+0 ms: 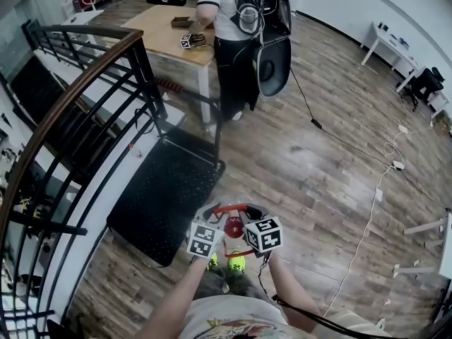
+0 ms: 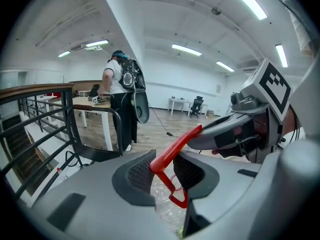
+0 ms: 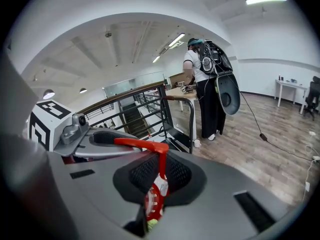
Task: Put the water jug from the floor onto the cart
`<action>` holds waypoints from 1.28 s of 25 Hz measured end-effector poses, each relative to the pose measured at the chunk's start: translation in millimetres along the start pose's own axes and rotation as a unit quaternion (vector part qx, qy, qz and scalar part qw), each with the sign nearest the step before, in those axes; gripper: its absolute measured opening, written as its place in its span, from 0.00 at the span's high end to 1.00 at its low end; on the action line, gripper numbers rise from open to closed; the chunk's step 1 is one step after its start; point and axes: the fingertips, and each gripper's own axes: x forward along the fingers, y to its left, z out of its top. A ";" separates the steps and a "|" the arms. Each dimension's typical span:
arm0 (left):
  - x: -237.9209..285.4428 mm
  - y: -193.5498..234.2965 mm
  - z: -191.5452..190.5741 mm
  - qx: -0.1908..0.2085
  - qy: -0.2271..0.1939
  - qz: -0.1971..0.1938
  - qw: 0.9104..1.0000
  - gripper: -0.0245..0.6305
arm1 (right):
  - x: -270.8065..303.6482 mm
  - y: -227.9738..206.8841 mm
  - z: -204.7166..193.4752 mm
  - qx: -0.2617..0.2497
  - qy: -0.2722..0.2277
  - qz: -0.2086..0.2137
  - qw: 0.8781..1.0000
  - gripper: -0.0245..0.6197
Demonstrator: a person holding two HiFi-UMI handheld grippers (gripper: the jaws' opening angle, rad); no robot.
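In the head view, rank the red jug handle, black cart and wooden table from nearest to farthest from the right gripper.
1. Red jug handle, clamped by the right gripper.
2. Black cart, ahead to the left.
3. Wooden table, farthest, beyond the cart.

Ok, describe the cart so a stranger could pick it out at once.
Start at the dark curved stair railing on the head view's left; the cart sits on the wood floor right beside it. It is a low, flat black platform with a dotted deck and a tube push handle at its far end, unlike the taller wooden table behind.
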 end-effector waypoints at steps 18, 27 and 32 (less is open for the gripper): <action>-34.4 56.1 -16.6 -0.025 -0.007 0.027 0.999 0.80 | 42.6 52.6 14.5 -0.030 0.013 0.023 0.999 0.92; -49.4 105.7 -16.3 -0.026 -0.014 0.073 0.997 0.80 | 83.9 80.5 34.3 -0.043 0.015 0.065 0.997 0.92; -45.6 127.6 -15.3 -0.042 -0.012 0.114 0.993 0.80 | 107.7 82.4 45.7 -0.061 0.019 0.108 0.992 0.92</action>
